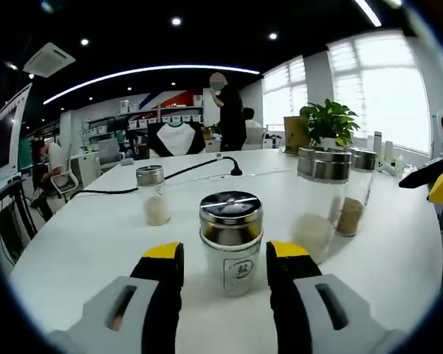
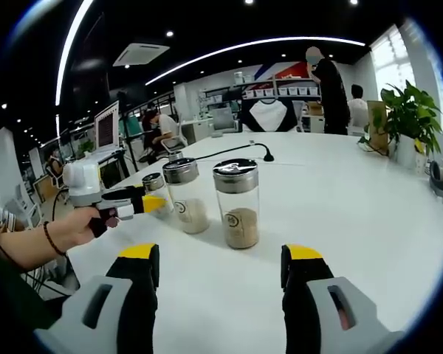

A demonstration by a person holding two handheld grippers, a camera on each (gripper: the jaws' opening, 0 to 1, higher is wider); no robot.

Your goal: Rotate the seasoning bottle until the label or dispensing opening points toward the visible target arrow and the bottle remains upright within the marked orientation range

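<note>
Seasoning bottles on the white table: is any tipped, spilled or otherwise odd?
Nothing stands out. The bottle between the left gripper's jaws and the other bottles stand upright, lids on, and the white table shows no spill.

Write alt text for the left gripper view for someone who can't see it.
A glass seasoning bottle with a metal lid stands upright on a white table between the open left tongs. A smaller shaker stands behind it to the left, and two taller jars to the right.
</note>
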